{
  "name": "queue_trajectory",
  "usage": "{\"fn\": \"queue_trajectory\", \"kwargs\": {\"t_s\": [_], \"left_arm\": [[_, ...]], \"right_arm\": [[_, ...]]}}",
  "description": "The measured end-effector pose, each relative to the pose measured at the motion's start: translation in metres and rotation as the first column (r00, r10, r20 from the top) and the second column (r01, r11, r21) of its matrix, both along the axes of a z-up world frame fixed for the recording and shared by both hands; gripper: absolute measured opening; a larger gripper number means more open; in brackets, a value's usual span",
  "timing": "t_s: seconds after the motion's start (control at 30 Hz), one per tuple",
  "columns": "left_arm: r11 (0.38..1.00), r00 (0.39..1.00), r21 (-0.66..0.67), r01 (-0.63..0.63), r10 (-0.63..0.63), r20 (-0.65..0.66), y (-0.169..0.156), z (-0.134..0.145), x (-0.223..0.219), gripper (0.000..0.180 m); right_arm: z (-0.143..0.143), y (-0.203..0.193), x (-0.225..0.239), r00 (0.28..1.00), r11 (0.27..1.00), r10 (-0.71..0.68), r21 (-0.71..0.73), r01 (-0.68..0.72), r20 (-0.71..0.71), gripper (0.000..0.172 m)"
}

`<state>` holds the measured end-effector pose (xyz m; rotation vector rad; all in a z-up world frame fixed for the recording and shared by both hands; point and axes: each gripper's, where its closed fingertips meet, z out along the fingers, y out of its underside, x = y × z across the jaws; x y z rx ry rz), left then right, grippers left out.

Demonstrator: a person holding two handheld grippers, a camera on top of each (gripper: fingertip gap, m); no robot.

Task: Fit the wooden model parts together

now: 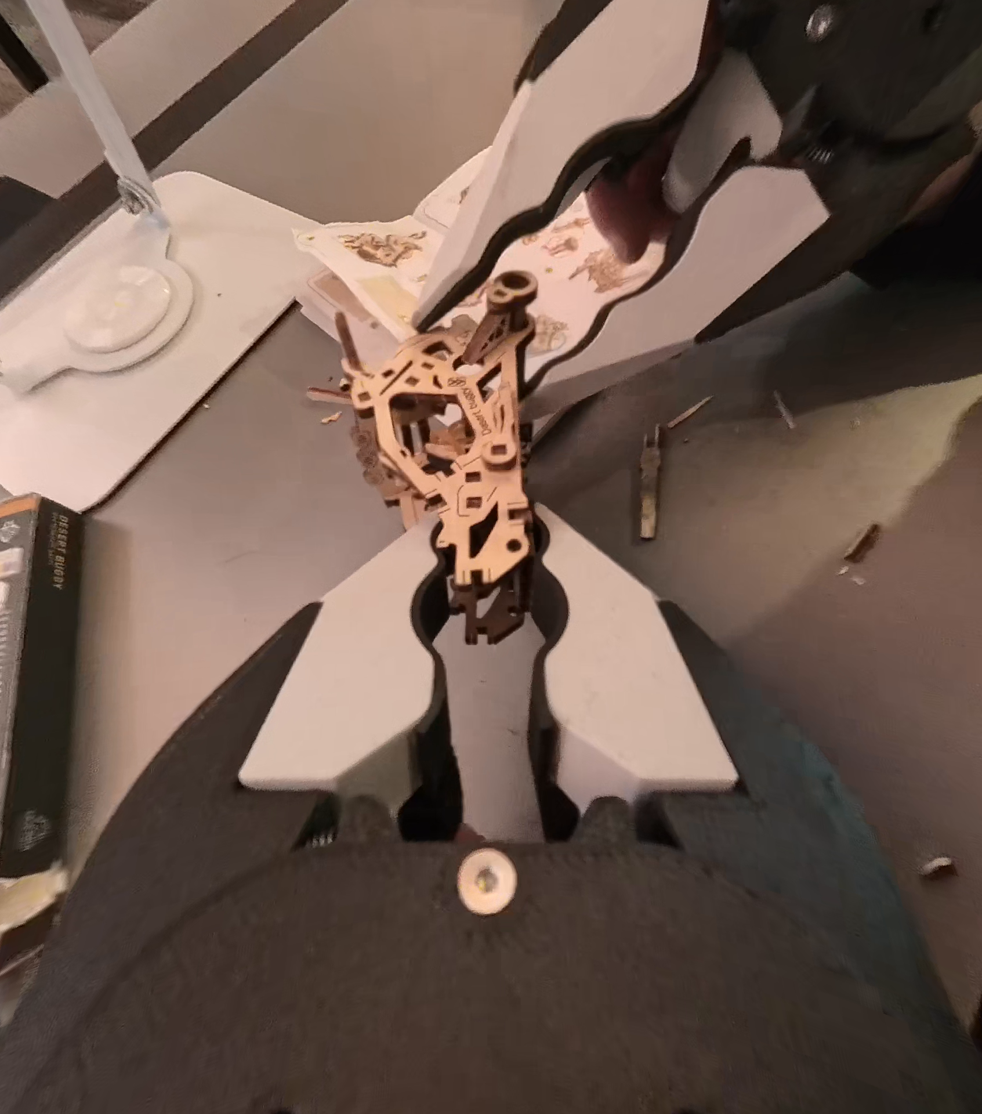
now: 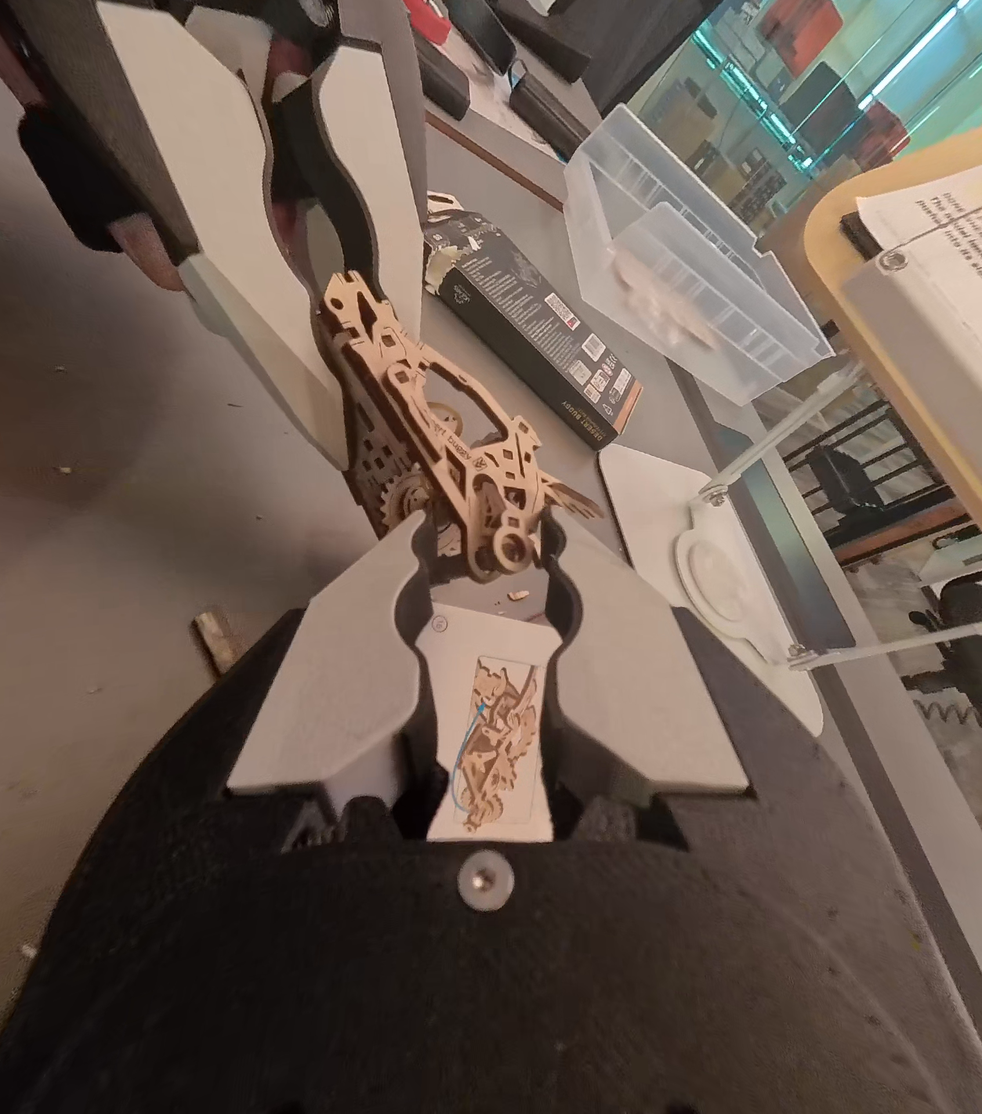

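Note:
A partly built wooden model (image 1: 446,434) of pale laser-cut plywood with gears is held in the air between both grippers. My left gripper (image 1: 482,530) is shut on its near, narrow end. It shows in the right wrist view (image 2: 365,374) at the upper left, clamped on the model's far end. My right gripper (image 2: 485,530) is shut on the other end of the model (image 2: 446,446), its fingertips against a gear and the side next to a ring-shaped arm. In the left wrist view it (image 1: 476,343) reaches in from the upper right.
A black product box (image 2: 536,337) lies on the grey table (image 1: 205,542). A clear plastic bin (image 2: 687,253) sits behind it. A picture instruction sheet (image 2: 488,723) lies under my right gripper. A white stand base (image 1: 84,313) and a clipboard (image 2: 958,301) stand nearby. Wooden scraps (image 1: 651,482) lie about. The left gripper's tips are roughly 4 cm from the right gripper's.

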<state>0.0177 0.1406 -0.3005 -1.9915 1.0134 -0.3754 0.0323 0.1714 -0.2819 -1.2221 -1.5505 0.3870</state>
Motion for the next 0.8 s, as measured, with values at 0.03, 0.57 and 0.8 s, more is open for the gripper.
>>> {"fn": "queue_trajectory", "kwargs": {"t_s": [0.03, 0.57, 0.8], "left_arm": [[0.999, 0.999, -0.041, -0.001, 0.003, 0.042, 0.0, 0.001, 0.001, 0.018], [0.989, 0.979, -0.146, -0.018, 0.047, 0.196, 0.017, -0.005, -0.013, 0.017], [0.994, 0.981, -0.108, -0.027, 0.047, 0.187, 0.019, -0.005, -0.013, 0.017]], "right_arm": [[-0.001, 0.002, -0.002, 1.0, 1.0, 0.003, -0.004, -0.003, 0.009, 0.032], [-0.004, 0.025, -0.022, 0.999, 0.991, 0.011, -0.132, -0.005, 0.043, 0.027], [-0.003, 0.027, -0.022, 0.999, 0.993, 0.002, -0.121, 0.002, 0.034, 0.025]]}}
